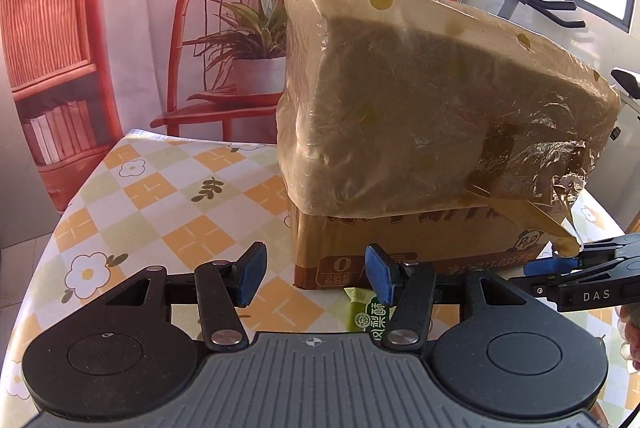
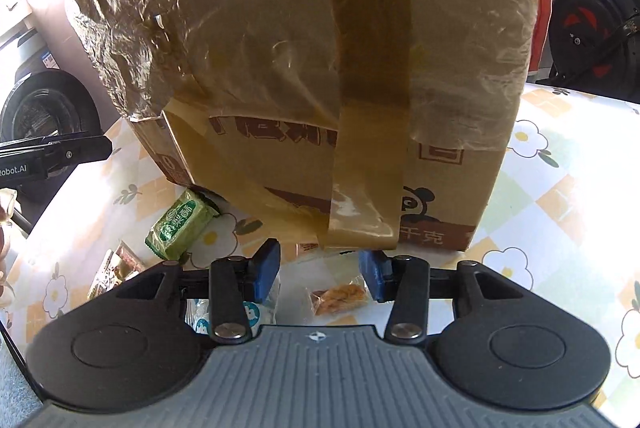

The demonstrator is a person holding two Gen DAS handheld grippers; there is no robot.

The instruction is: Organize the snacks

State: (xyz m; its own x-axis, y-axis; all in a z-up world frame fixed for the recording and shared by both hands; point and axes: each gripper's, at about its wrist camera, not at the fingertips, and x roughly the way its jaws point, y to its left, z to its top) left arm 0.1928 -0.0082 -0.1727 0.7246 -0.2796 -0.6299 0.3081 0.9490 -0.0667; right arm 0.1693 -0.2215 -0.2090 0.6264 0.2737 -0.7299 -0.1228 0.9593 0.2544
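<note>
A cardboard box (image 1: 420,248) stands on the checked tablecloth, its top flap wrapped in tape and plastic film (image 1: 420,116). My left gripper (image 1: 316,274) is open and empty in front of the box. A green snack pack (image 1: 366,312) lies under its right finger. In the right wrist view my right gripper (image 2: 320,270) is open just below a hanging tape strip (image 2: 370,156) of the box (image 2: 452,188). The green snack pack (image 2: 182,224), an orange snack in clear wrap (image 2: 340,296), a blue-white pack (image 2: 248,312) and another packet (image 2: 120,266) lie on the table.
The tablecloth (image 1: 160,196) covers the table, with its left edge near. A printed backdrop hangs behind the table. The right gripper's fingers (image 1: 576,262) show at the box's tape corner. An exercise bike (image 2: 592,40) stands to the right, and a wheel (image 2: 48,116) to the left.
</note>
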